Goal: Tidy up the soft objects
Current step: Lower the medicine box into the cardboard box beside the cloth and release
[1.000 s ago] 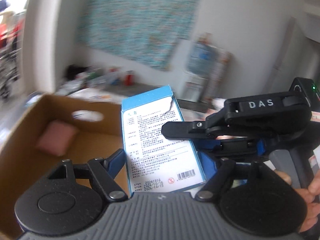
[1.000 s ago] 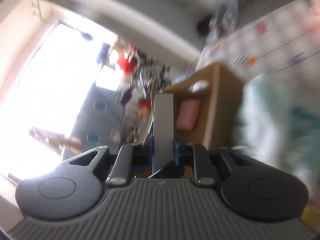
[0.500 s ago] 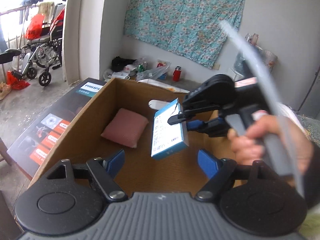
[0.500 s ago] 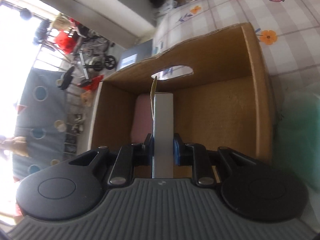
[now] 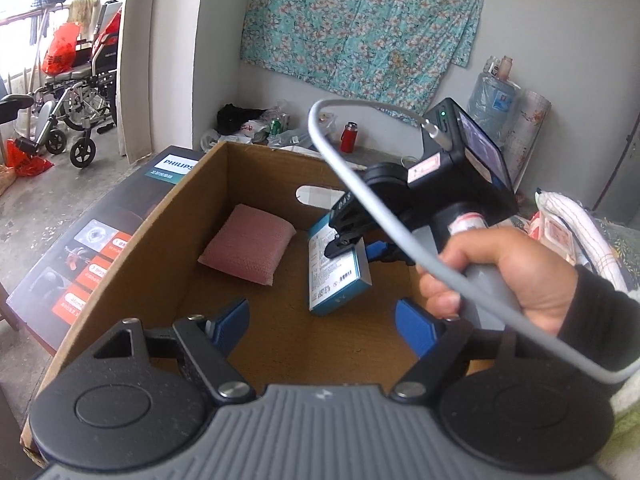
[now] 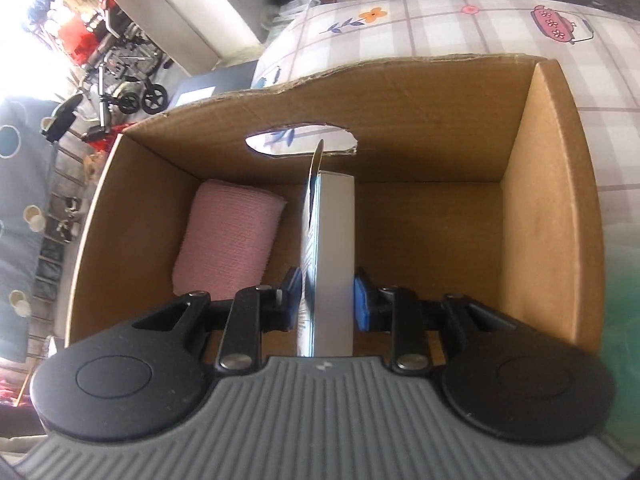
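Observation:
An open cardboard carton (image 5: pixel 160 240) (image 6: pixel 552 200) holds a pink cushion (image 5: pixel 248 244) (image 6: pixel 228 240) lying at its left. My right gripper (image 6: pixel 328 296) (image 5: pixel 344 240) reaches down into the carton with a slim blue-and-white packet box (image 5: pixel 336 280) (image 6: pixel 332 260) between its blue pads. Its jaws are opening; a thin gap shows at the pads, and the packet hangs tilted just over the carton floor, right of the cushion. My left gripper (image 5: pixel 322 316) hovers open over the carton's near edge, holding nothing.
A hand (image 5: pixel 500 276) holds the right gripper, and its grey cable (image 5: pixel 360 192) arcs across the view. The carton rests on a flower-patterned cloth (image 6: pixel 440 20). A dark printed Philips box (image 5: pixel 100 248) lies left of it. A wheelchair (image 5: pixel 76 92) stands far left.
The right gripper swung down into the carton with the blue packet, and its pads have parted slightly. The left gripper drew back and settled over the carton's near edge.

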`<state>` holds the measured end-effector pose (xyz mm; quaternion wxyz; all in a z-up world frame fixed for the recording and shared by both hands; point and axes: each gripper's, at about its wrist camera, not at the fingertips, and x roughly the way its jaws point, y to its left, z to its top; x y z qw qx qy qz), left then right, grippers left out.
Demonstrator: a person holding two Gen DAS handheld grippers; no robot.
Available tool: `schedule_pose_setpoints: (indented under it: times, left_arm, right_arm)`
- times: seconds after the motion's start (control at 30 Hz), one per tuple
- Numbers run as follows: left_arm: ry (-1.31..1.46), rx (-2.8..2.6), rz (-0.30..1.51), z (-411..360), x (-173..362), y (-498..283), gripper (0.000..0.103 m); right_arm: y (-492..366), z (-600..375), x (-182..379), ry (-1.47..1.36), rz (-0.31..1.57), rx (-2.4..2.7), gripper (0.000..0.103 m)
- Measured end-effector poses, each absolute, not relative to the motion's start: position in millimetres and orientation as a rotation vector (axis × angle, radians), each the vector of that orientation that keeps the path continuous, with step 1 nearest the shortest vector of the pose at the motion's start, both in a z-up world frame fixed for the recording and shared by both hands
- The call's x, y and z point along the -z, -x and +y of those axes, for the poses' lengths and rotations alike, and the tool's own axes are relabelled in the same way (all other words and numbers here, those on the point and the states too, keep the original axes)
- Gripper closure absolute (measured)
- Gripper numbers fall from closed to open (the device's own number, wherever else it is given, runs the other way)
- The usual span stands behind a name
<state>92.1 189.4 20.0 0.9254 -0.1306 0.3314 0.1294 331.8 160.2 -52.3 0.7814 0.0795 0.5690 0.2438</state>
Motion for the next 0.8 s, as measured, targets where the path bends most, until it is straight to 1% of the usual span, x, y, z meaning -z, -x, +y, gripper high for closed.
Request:
schedule_pose_setpoints:
  times: [0.03, 0.13, 0.2, 0.3, 0.37, 0.43, 0.47, 0.53, 0.6, 0.8]
  left_arm:
    - [0.271, -0.264, 0.683, 190, -19, -92, 0.021]
    - [0.28, -0.263, 0.692, 191, -17, -90, 0.021]
    - [0.28, -0.265, 0.698, 193, -16, -90, 0.021]
    - [0.273, -0.264, 0.697, 193, -16, -89, 0.021]
    - [0.27, -0.263, 0.697, 193, -17, -89, 0.021]
    - [0.269, -0.261, 0.7, 192, -16, -89, 0.021]
    - [0.268, -0.26, 0.7, 192, -16, -89, 0.021]
    - [0.266, -0.255, 0.698, 191, -16, -89, 0.021]
    - [0.266, -0.251, 0.697, 191, -16, -88, 0.021]
    - [0.266, -0.245, 0.702, 190, -16, -87, 0.021]
  right_arm:
    - [-334, 162, 56, -0.202, 1.241, -0.531, 0.081]
    - [-347, 160, 77, -0.347, 1.309, -0.547, 0.084]
    - [-351, 159, 89, -0.431, 1.339, -0.552, 0.084]
    - [-351, 164, 97, -0.422, 1.361, -0.562, 0.081]
    - [-347, 169, 88, -0.354, 1.342, -0.565, 0.072]
    - [-344, 174, 75, -0.287, 1.296, -0.567, 0.051]
    - [-342, 175, 67, -0.254, 1.264, -0.563, 0.048]
    - [-339, 178, 52, -0.18, 1.199, -0.558, 0.046]
    - [-338, 178, 42, -0.137, 1.173, -0.555, 0.046]
    - [-344, 176, 45, -0.061, 1.218, -0.477, 0.046]
